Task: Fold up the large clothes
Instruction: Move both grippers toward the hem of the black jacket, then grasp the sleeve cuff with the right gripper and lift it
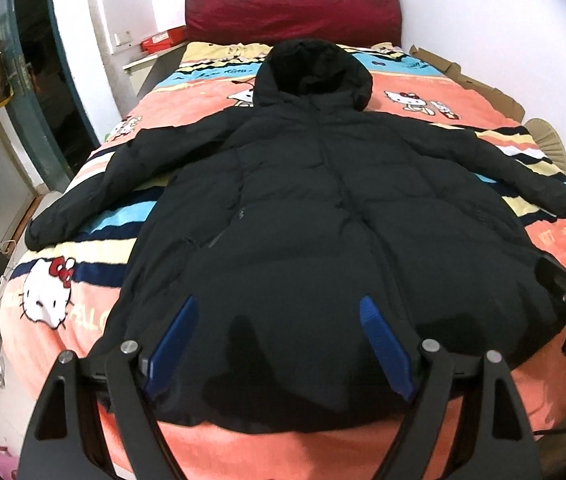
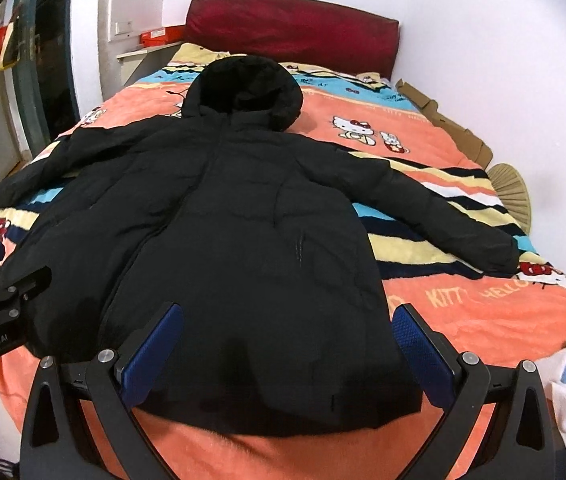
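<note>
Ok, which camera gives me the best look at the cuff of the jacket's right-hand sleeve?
The right wrist view: the cuff lies fully in frame on the blanket, sleeve stretched out. In the left wrist view that cuff sits near the distorted edge, smaller.

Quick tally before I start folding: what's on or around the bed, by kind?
Black hooded puffer jacket: 1
Cartoon-cat blanket: 1
Dark red headboard cushion: 1
Red box: 1
Cardboard pieces: 1 pile
Woven fan: 1
Total: 6
</note>
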Demonstrator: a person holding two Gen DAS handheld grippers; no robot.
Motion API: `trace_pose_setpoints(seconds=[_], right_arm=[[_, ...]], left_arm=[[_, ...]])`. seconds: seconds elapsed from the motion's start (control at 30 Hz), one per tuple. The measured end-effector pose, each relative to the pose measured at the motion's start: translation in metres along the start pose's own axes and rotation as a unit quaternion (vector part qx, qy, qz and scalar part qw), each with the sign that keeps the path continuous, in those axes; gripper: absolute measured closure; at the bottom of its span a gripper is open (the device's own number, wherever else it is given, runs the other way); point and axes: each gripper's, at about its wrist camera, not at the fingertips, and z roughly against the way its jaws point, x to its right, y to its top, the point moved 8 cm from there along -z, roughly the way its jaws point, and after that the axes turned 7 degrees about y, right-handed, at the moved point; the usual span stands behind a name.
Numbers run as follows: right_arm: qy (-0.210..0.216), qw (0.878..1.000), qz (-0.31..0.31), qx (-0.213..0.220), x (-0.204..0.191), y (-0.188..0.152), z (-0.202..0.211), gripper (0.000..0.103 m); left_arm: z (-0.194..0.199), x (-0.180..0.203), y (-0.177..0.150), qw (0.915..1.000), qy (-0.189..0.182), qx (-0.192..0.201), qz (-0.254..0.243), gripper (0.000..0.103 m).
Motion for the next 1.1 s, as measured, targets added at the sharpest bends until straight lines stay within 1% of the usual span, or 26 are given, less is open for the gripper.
trace_pose_setpoints(seconds=[0.13, 0.37, 0.5, 0.57, 0.73, 1.0, 1.1], right_arm=[[0.0, 1.0, -0.007, -0.006, 0.008, 0.008, -0.012, 0.001], [-0.002, 1.0, -0.015, -0.015, 0.019, 0.021, -0.034, 0.001], [-0.006, 1.0, -0.018, -0.02, 0.024, 0.029, -0.047, 0.001], [-0.007, 1.0, -0.02, -0.023, 0.026, 0.032, -0.054, 0.001], [-0.012, 0.999, -0.031, -0.028, 0.039, 0.04, -0.07, 0.001], [-0.025, 0.995, -0.088, -0.036, 0.088, 0.053, -0.109, 0.001], [-0.009, 0.992, -0.121, -0.041, 0.112, 0.055, -0.128, 0.001]], left_arm=[[-0.012, 0.002, 0.01, 0.9999, -0.011, -0.008, -0.003, 0.02], [-0.034, 0.003, 0.02, 0.9996, -0.016, -0.022, -0.007, 0.02], [-0.048, 0.0, 0.024, 0.9993, -0.023, -0.03, 0.002, 0.02], [-0.055, -0.003, 0.027, 0.9993, -0.02, -0.032, 0.004, 0.02], [-0.073, -0.012, 0.031, 0.9993, 0.004, -0.035, 0.011, 0.02], [-0.105, -0.027, 0.033, 0.9985, 0.013, -0.048, 0.025, 0.02], [-0.111, -0.028, 0.035, 0.9984, 0.016, -0.047, 0.026, 0.02]])
